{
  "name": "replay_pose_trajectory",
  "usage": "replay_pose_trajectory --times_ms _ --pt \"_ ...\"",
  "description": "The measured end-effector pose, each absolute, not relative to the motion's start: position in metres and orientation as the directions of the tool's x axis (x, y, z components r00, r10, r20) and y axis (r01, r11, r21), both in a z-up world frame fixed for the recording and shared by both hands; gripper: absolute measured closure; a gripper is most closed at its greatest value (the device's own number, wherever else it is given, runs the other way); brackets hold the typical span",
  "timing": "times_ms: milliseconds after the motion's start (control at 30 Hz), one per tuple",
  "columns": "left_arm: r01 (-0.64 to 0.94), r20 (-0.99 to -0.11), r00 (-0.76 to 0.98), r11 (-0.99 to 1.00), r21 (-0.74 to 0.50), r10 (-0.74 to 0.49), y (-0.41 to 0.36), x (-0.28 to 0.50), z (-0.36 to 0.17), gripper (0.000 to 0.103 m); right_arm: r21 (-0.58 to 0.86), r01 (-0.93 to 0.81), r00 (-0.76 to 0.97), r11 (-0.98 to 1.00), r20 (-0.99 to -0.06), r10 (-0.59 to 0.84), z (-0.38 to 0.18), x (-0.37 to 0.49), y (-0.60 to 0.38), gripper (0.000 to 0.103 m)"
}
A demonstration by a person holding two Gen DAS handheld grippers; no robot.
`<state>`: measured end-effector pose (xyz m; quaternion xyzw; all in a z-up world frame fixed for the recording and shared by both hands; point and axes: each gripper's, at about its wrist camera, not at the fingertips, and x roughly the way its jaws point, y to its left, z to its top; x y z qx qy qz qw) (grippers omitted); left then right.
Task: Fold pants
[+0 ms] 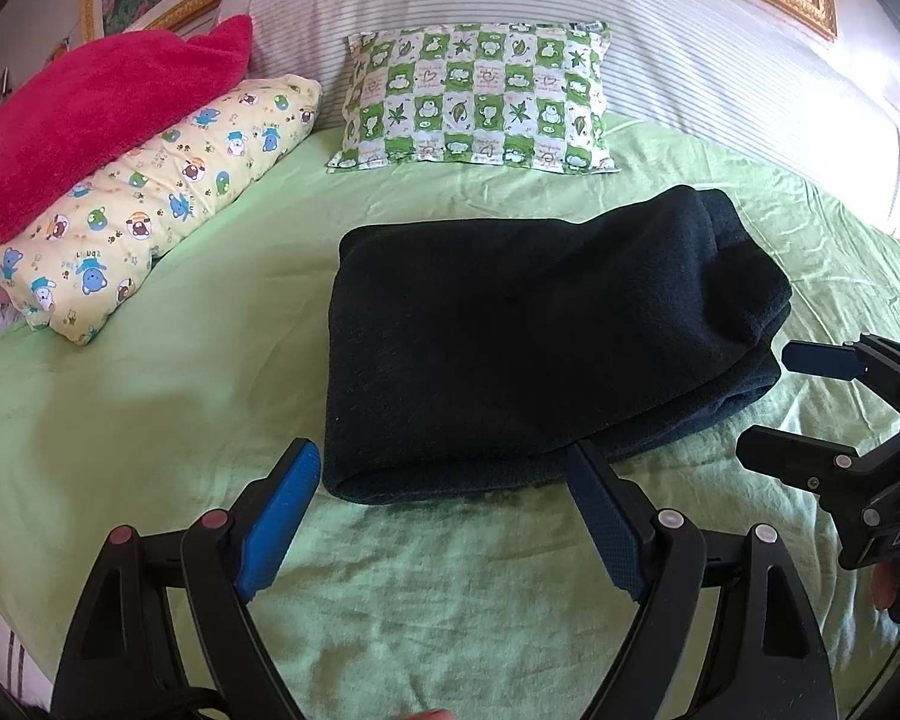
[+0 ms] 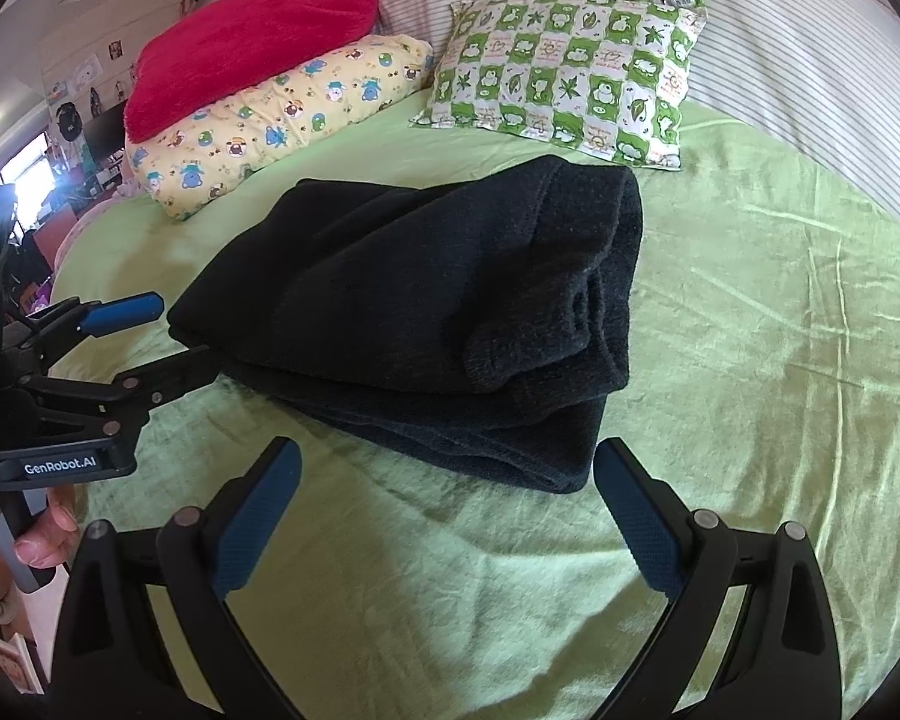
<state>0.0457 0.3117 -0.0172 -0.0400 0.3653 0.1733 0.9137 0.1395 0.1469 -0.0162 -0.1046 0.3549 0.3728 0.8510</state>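
The dark navy pants [image 1: 528, 348] lie folded in a thick stack on the green bed sheet [image 1: 180, 396]; they also show in the right wrist view [image 2: 426, 306]. My left gripper [image 1: 444, 474] is open and empty, just in front of the stack's near edge. My right gripper [image 2: 447, 477] is open and empty, just short of the stack's layered end. The right gripper appears at the right of the left wrist view [image 1: 768, 402], beside the stack. The left gripper appears at the left of the right wrist view [image 2: 183, 330], with its lower finger against the stack's edge.
A green checked pillow [image 1: 480, 99] lies behind the pants. A yellow bear-print pillow [image 1: 162, 192] with a red fluffy blanket [image 1: 102, 114] on it is at the back left. A striped bolster [image 1: 720, 60] runs along the headboard.
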Motion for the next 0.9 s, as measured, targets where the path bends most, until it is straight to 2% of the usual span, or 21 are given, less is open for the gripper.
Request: replay_pose_trajectory --times_ms 900 --pt "-0.354 -0.674 0.678 0.934 0.052 0.294 0.3153 0.0511 -0.0152 0.018 0.087 -0.713 0.466 0.696 -0.683 0.563 -0.0174 0.1462 0.1476 0.005"
